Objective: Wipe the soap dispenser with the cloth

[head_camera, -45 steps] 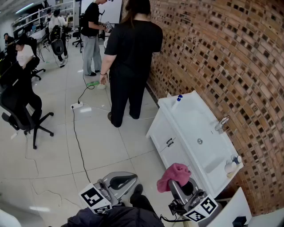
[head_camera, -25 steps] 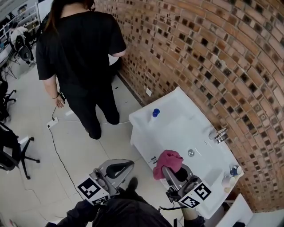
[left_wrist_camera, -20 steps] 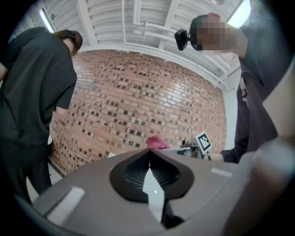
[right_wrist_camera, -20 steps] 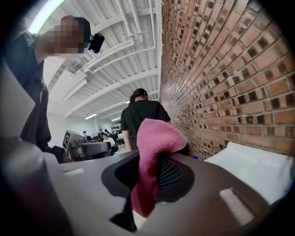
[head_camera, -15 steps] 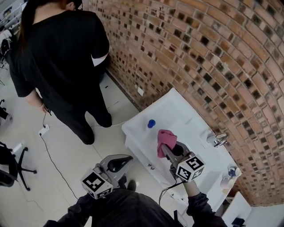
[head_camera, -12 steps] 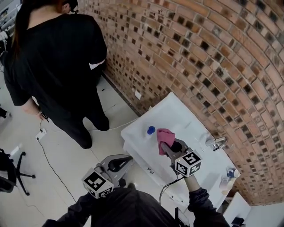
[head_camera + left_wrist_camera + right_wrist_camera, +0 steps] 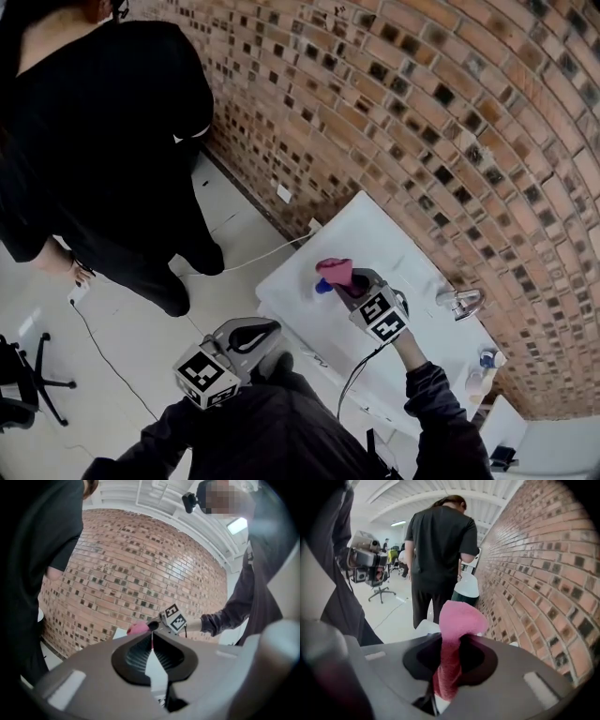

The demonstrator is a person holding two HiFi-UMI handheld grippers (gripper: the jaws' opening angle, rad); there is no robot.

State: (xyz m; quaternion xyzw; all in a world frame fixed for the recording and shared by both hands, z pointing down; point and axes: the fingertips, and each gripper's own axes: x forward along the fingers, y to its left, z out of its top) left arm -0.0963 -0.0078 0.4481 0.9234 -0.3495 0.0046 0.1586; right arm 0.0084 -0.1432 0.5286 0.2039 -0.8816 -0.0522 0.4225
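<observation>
The soap dispenser shows only by its blue cap [image 7: 322, 287], at the near-left end of the white sink counter [image 7: 403, 258]. My right gripper [image 7: 343, 281] is shut on the pink cloth [image 7: 336, 271], which hangs right over that cap and hides the bottle. In the right gripper view the cloth [image 7: 456, 620] stands up between the jaws of the right gripper [image 7: 449, 644]. My left gripper [image 7: 266, 326] hangs low in front of the cabinet, away from the counter. In its own view the left gripper [image 7: 152, 641] is shut with nothing in it.
A person in black [image 7: 103, 141] stands close by on the left, near the counter's end. The brick wall [image 7: 450, 112] runs behind the sink. A tap [image 7: 461, 302] sits mid-counter, small bottles [image 7: 480, 373] stand at the far right end, and a white cable [image 7: 272, 251] lies on the floor.
My right gripper has carried the pink cloth forward and left along the counter, onto the blue-capped dispenser. The left gripper has stayed low by the cabinet front. The view has swung toward the wall.
</observation>
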